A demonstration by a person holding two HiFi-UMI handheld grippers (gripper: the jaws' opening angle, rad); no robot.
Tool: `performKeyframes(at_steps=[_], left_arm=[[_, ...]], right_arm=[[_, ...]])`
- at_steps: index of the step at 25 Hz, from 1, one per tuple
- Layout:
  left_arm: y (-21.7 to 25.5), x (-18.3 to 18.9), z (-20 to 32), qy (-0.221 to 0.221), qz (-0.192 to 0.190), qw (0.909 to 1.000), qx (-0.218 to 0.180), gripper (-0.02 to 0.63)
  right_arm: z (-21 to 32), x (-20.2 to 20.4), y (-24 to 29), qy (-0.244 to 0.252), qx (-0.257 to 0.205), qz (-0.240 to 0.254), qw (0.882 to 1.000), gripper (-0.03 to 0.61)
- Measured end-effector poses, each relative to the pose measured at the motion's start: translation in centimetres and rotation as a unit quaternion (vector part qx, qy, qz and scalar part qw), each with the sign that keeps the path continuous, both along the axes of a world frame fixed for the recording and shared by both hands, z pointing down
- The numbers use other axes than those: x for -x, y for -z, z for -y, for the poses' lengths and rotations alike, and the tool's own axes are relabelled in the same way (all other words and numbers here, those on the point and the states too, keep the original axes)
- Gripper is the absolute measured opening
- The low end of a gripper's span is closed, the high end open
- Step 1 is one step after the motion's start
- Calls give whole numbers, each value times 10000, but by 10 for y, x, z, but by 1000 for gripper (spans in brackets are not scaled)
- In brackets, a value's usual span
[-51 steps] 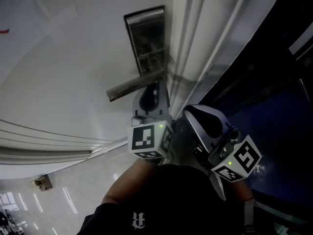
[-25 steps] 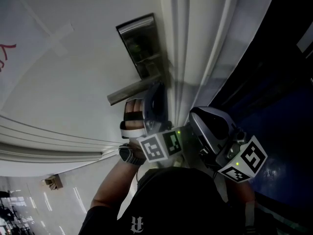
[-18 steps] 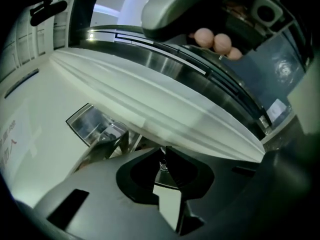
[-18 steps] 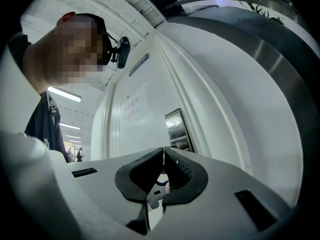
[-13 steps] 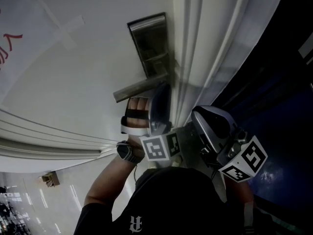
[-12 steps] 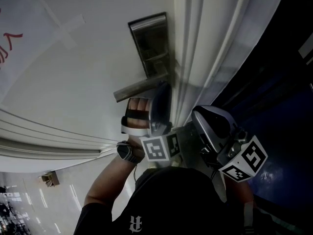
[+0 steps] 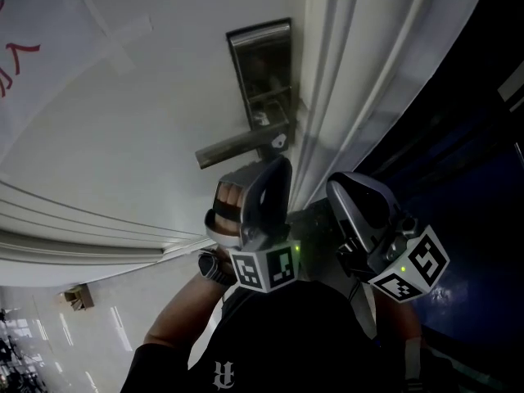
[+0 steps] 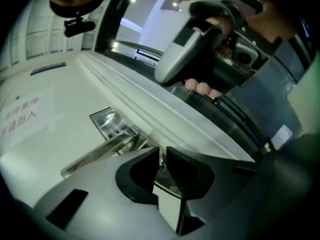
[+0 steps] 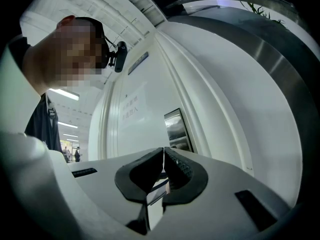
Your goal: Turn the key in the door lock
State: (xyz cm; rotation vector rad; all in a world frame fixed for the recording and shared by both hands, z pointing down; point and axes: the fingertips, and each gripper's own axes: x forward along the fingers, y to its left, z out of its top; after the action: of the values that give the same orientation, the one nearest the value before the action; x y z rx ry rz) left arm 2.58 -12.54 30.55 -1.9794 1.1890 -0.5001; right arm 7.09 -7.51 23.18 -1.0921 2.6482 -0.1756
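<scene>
A steel lock plate (image 7: 260,64) with a lever handle (image 7: 233,147) sits on the white door. A small pale key (image 7: 279,141) sticks out of the plate just under the lever's root. My left gripper (image 7: 281,167) points at it from a short way below, not touching it. In the left gripper view its jaws (image 8: 163,152) stand a narrow slit apart and have just been opening. The key (image 8: 161,163) glints beyond the slit, with nothing gripped. My right gripper (image 7: 344,188) hangs beside the door frame with its jaws (image 9: 163,151) shut and nothing between them.
The door's ribbed white frame (image 7: 344,80) runs right of the lock, with dark glass (image 7: 458,178) beyond it. A paper notice (image 7: 49,64) is taped on the door at the left. A hand (image 8: 200,87) holding the right gripper shows in the left gripper view.
My left gripper has drawn back from the lock, away from the lever, and the key now shows uncovered. The right gripper has kept still.
</scene>
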Motion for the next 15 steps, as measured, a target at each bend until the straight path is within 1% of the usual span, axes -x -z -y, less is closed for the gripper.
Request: performKeyframes(at_steps=[2, 3, 4, 5, 6, 7, 8, 9, 10, 11, 12, 14, 15], left_arm=[[0, 5, -3, -110, -657, 9970, 399, 40], [-2, 8, -3, -173, -1028, 9923, 673, 40], [-2, 11, -3, -245, -1408, 9851, 958, 40], [-3, 13, -3, -330, -1798, 9754, 1232, 40], [-2, 14, -3, -431, -2215, 9626, 1499, 40], [-1, 16, -3, -534, -2672, 9452, 1802, 40], [-2, 17, -3, -627, -3137, 9225, 2159, 40], [-4, 18, -4, -719, -3582, 8958, 2531, 41], [-6, 19, -3, -831, -4023, 8651, 2877, 41], [-7, 22, -2, -969, -4484, 8295, 3185, 41], [-8, 24, 0, -1124, -4965, 7887, 3446, 46], [-8, 29, 5, -1398, -5880, 6985, 3831, 66], [-8, 30, 8, -1479, -6269, 6544, 3961, 75]], right_arm=[[0, 2, 0, 3, -6, -2, 10000, 17], [0, 3, 0, 13, -13, -8, 10000, 17], [0, 4, 0, 23, -17, -15, 10000, 17], [0, 5, 0, 29, -16, -23, 10000, 17], [0, 5, 0, 32, -9, -31, 10000, 17], [0, 6, -1, 30, 2, -39, 10000, 17], [1, 6, -1, 27, 12, -47, 10000, 17], [1, 6, -1, 24, 20, -56, 10000, 17], [1, 6, -1, 23, 23, -63, 10000, 17], [1, 6, -1, 24, 24, -68, 10000, 17], [1, 7, 0, 28, 23, -71, 10000, 17], [0, 7, 0, 35, 24, -77, 10000, 17], [0, 7, 0, 36, 30, -79, 10000, 17]])
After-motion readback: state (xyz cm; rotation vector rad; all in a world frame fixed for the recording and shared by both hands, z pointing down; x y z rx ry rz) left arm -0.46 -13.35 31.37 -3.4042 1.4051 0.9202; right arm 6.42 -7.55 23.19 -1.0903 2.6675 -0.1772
